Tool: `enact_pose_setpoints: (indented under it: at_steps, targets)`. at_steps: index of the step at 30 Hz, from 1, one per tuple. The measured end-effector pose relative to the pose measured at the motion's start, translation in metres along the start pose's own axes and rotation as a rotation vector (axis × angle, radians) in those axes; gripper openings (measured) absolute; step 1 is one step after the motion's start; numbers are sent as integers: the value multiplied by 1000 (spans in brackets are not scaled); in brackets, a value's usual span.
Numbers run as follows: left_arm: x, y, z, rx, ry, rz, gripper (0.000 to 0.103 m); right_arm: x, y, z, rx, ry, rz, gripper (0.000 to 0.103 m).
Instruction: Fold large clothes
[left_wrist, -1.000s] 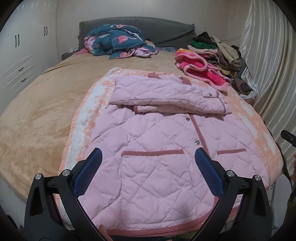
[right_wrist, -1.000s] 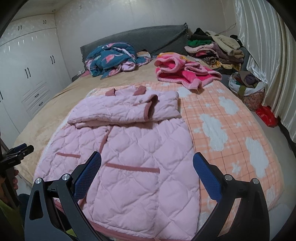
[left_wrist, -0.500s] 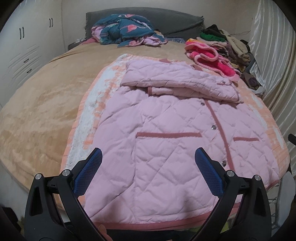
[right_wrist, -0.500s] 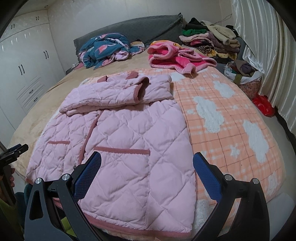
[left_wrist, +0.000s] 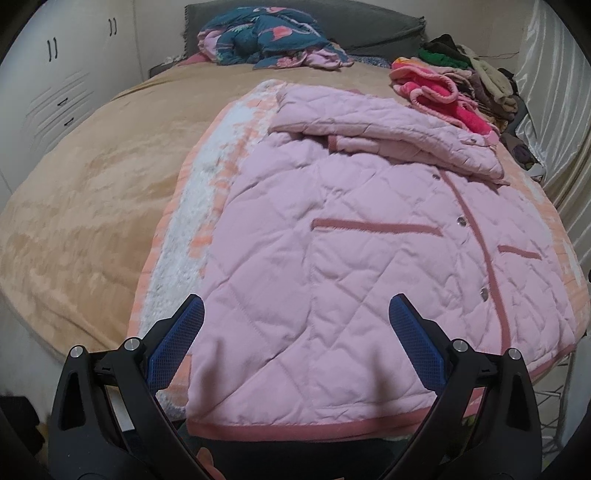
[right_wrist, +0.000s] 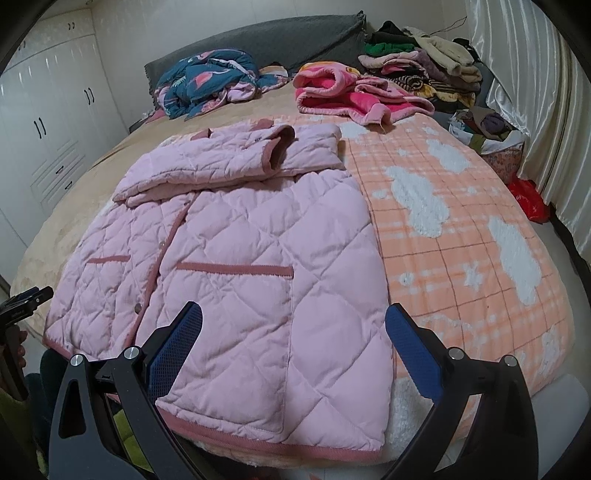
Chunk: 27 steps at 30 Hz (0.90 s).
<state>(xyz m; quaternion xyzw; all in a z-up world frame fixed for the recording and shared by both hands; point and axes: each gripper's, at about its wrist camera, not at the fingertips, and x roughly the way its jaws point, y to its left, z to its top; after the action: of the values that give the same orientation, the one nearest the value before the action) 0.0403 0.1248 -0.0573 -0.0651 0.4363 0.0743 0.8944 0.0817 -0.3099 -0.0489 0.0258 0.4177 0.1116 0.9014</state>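
Note:
A pink quilted jacket (left_wrist: 351, 243) lies front up on the bed, its sleeves folded across the chest, hem at the near edge. It also shows in the right wrist view (right_wrist: 236, 266). My left gripper (left_wrist: 295, 332) is open and empty, just above the hem's left corner. My right gripper (right_wrist: 291, 339) is open and empty, just above the hem's right corner. The left gripper's tip (right_wrist: 29, 299) shows at the left edge of the right wrist view.
The jacket rests on an orange checked blanket (right_wrist: 461, 229) over a tan bedspread (left_wrist: 92, 192). A blue patterned garment (right_wrist: 207, 81), a pink fleece garment (right_wrist: 351, 92) and a pile of clothes (right_wrist: 417, 62) lie at the far end. Curtains (right_wrist: 535, 92) hang right.
Both grippers have moved forward and down toward the jacket's hem, the left toward its left corner, the right toward its right corner. Both stay open. The jacket has not moved.

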Motion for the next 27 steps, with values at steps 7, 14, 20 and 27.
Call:
enact_pose_setpoints:
  at_steps: [7, 14, 20, 27]
  targets:
    - [7, 24, -12, -68, 40, -40, 94, 0, -2, -3, 4, 4, 6, 99]
    - [16, 40, -24, -115, 86, -83, 94, 3, -7, -9, 8, 16, 5, 99]
    - [25, 49, -33, -143, 123, -115, 81, 6, -13, -18, 14, 37, 0, 99]
    - [31, 58, -41, -157, 144, -122, 63, 10, -19, -27, 23, 65, -1, 99]
